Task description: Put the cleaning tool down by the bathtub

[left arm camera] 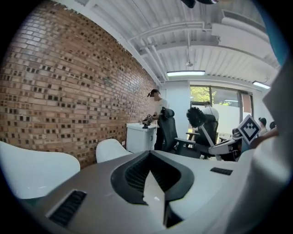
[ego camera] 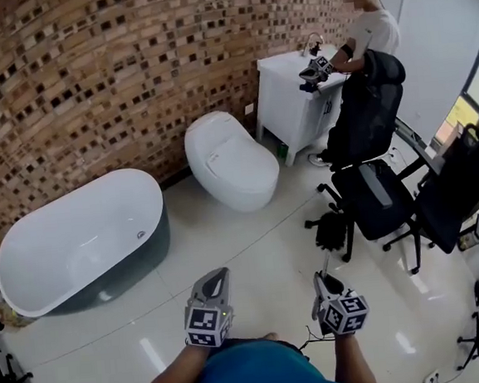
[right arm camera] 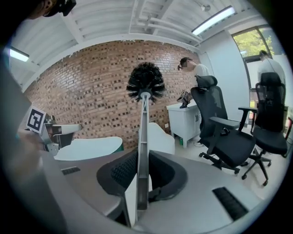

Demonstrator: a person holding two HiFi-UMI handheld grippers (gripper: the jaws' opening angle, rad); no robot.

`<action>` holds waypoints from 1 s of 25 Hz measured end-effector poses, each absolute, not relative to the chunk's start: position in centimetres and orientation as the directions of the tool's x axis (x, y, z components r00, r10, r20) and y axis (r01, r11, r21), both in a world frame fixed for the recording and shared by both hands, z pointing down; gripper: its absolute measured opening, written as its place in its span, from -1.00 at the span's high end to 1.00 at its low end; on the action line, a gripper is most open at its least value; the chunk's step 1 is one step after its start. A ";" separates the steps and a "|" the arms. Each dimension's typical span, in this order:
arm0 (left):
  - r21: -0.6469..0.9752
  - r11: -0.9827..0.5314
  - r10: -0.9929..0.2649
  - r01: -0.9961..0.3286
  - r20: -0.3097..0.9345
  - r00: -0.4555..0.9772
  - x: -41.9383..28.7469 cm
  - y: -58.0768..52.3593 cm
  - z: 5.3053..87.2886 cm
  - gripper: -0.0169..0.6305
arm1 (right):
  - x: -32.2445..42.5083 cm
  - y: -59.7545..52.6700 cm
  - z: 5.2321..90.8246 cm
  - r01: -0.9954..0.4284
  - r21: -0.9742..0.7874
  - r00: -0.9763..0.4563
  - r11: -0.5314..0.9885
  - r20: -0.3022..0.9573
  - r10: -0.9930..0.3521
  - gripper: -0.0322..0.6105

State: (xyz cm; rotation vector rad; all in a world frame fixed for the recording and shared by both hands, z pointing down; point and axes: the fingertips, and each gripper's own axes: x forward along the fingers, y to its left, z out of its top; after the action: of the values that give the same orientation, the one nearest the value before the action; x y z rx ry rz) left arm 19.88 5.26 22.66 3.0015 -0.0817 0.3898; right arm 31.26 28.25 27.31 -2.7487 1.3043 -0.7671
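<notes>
The cleaning tool is a toilet brush with a black bristle head (right arm camera: 145,82) and a thin grey handle (right arm camera: 142,151). My right gripper (right arm camera: 143,157) is shut on that handle, and the brush points up and away from it. In the head view the brush head (ego camera: 330,230) hangs over the floor near an office chair, beyond my right gripper (ego camera: 323,279). The white bathtub (ego camera: 77,242) with a dark outer wall stands far left against the brick wall. My left gripper (ego camera: 218,275) is shut with nothing in it; its jaws meet at the tip (left arm camera: 150,155).
A white toilet (ego camera: 230,164) stands between the bathtub and a white cabinet (ego camera: 294,98). A person (ego camera: 369,29) works at the cabinet with other grippers. Black office chairs (ego camera: 374,191) crowd the right side. White tiled floor (ego camera: 219,247) lies between me and the tub.
</notes>
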 end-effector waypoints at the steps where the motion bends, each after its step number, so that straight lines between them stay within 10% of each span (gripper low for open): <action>1: 0.105 -0.991 -0.052 -0.081 0.252 0.966 19.4 4.3 22.5 0.96 | 31.1 27.2 27.2 -0.738 -0.204 0.527 -0.644 0.422 -0.738 0.65; 25: 0.068 -0.850 -0.492 -0.522 0.250 0.834 -0.9 -16.9 22.9 0.96 | 18.4 -4.2 26.7 -0.979 -0.146 0.072 -0.140 0.392 -0.917 0.65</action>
State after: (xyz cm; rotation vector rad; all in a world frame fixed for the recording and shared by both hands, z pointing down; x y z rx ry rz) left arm -0.90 -16.90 22.87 2.8797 -0.7992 0.3386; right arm 18.44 -4.25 26.70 -2.4084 2.1544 -0.6603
